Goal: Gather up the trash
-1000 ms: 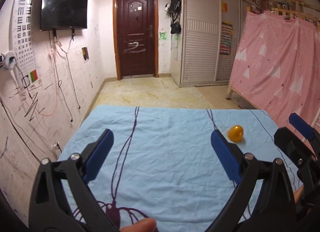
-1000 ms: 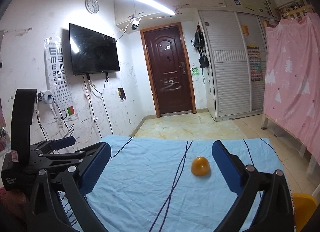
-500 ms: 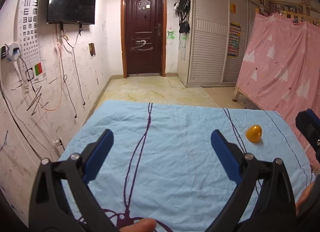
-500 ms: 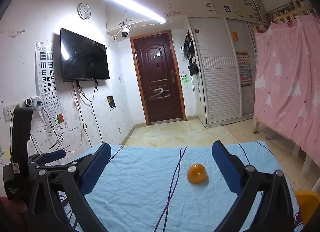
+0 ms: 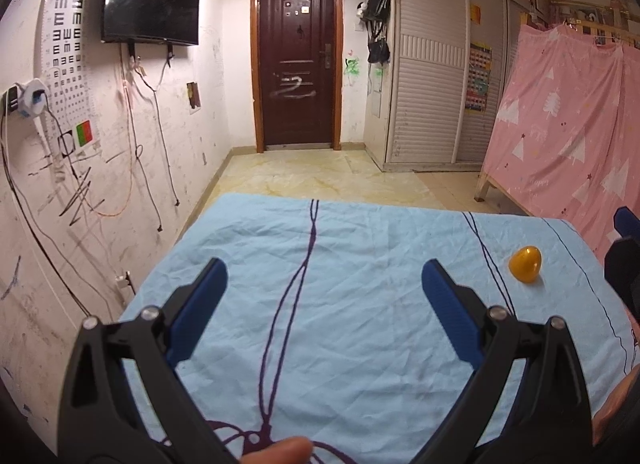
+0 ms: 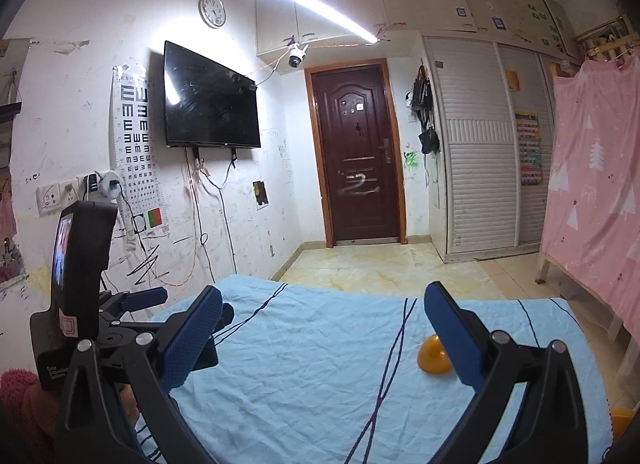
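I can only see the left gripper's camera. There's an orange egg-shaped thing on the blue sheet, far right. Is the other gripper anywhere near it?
Observer: Fairly. In the right wrist view the right gripper is open, and the orange thing shows partly behind its right-hand finger.
Operator: Anywhere to drop it?
Observer: Possibly. A yellow object peeks in at that view's bottom right corner, too cut off to identify.
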Tool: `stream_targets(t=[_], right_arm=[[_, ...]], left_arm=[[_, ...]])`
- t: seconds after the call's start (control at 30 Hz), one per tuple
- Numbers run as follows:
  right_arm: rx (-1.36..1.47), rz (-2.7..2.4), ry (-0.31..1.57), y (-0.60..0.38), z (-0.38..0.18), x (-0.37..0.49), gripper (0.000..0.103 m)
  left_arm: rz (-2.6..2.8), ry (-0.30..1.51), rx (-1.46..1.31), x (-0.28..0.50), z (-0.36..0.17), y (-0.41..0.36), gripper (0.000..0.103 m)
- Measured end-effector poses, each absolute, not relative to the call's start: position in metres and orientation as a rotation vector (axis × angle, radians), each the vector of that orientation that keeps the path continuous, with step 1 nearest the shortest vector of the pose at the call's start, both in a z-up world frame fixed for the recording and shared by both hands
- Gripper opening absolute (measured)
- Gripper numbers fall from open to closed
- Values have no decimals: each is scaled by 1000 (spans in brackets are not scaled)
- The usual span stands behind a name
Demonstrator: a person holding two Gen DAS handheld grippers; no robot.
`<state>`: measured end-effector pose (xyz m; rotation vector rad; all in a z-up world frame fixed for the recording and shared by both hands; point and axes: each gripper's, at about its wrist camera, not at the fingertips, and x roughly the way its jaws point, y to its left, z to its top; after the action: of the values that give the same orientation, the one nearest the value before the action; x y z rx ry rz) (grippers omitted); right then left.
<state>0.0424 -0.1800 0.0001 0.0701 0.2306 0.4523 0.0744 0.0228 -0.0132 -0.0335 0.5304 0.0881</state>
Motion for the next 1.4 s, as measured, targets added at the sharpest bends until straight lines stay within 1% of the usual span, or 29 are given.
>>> stream_targets(t=[0.53, 1.1, 1.4], right_arm=[[40, 526, 272, -167, -2, 46, 94], [56, 340, 241, -186, -3, 46, 94], [66, 334, 239, -192, -5, 46, 94]], left_arm=[[143, 553, -86, 73, -17, 37, 94], [132, 552, -72, 74, -18, 35, 94], [127, 552, -63, 75, -17, 34, 94]])
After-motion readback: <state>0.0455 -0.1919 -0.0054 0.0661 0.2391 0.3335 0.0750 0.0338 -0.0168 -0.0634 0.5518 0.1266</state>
